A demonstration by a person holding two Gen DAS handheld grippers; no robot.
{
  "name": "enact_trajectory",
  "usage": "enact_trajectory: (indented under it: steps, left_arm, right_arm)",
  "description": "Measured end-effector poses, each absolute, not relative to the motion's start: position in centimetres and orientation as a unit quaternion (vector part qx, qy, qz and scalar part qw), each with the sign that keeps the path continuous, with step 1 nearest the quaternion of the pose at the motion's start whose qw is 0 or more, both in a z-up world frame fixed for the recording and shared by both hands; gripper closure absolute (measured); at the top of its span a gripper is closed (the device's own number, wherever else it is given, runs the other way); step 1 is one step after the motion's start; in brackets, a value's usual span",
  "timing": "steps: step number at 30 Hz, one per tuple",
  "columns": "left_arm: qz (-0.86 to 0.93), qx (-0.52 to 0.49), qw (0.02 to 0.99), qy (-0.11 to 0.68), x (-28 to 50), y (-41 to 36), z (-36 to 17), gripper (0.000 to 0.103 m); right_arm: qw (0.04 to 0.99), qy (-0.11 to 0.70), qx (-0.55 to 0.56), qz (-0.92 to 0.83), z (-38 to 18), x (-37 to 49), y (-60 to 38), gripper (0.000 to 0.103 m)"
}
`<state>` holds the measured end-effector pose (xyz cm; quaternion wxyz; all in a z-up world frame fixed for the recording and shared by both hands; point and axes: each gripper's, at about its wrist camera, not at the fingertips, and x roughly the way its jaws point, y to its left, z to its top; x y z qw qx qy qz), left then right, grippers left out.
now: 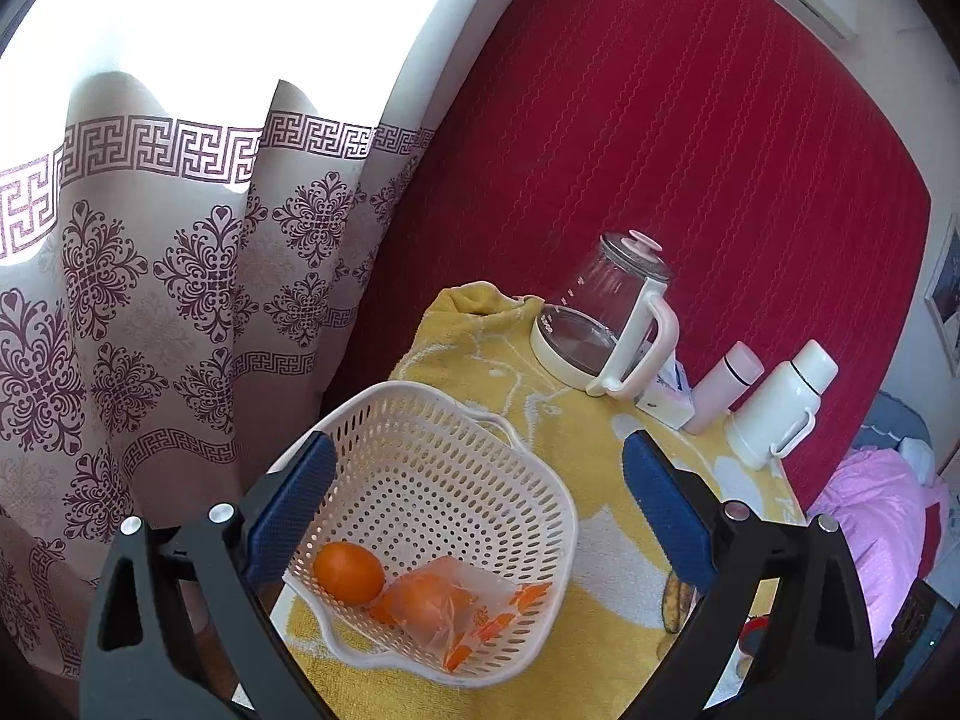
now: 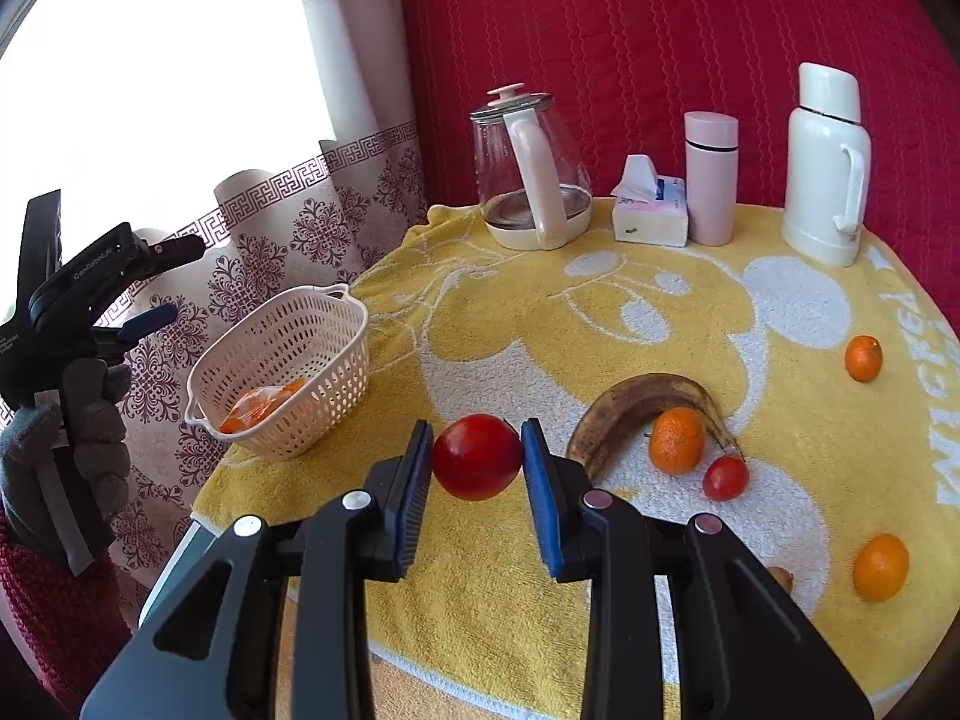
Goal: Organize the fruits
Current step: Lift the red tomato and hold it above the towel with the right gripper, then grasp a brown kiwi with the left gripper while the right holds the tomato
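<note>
My right gripper (image 2: 477, 459) is shut on a round red fruit (image 2: 477, 456), its blue pads pressing both sides just above the yellow towel (image 2: 540, 324). To its right lie a browned banana (image 2: 636, 402), a tangerine (image 2: 677, 441), a small red fruit (image 2: 725, 478) and two more oranges (image 2: 864, 358) (image 2: 881, 567). The white basket (image 1: 432, 480) (image 2: 288, 330) stands at the table's left edge. It holds a loose orange (image 1: 348, 573) and a bagged orange (image 1: 444, 600). My left gripper (image 1: 480, 456) (image 2: 177, 279) hovers open over the basket, holding nothing.
Along the back stand a glass kettle (image 2: 528, 180), a tissue box (image 2: 651, 210), a pink flask (image 2: 711, 180) and a white thermos (image 2: 825, 168) against a red quilted backing. A patterned curtain (image 1: 150, 300) hangs past the table's left edge.
</note>
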<state>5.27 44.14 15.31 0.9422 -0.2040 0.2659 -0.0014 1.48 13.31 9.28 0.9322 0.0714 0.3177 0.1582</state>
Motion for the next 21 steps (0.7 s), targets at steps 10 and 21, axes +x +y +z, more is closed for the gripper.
enact_trajectory:
  steps: [10,21]
  left_arm:
    - [-0.077,-0.140,0.945,0.285,5.1,36.4,14.8,0.005]
    - [-0.164,-0.045,0.921,0.350,5.5,25.1,9.3,0.014]
  right_arm:
    - [0.939,0.313,0.134,0.050,8.7,0.5,3.0,0.072]
    - [0.931,0.332,0.149,0.033,6.4,0.3,0.8,0.072]
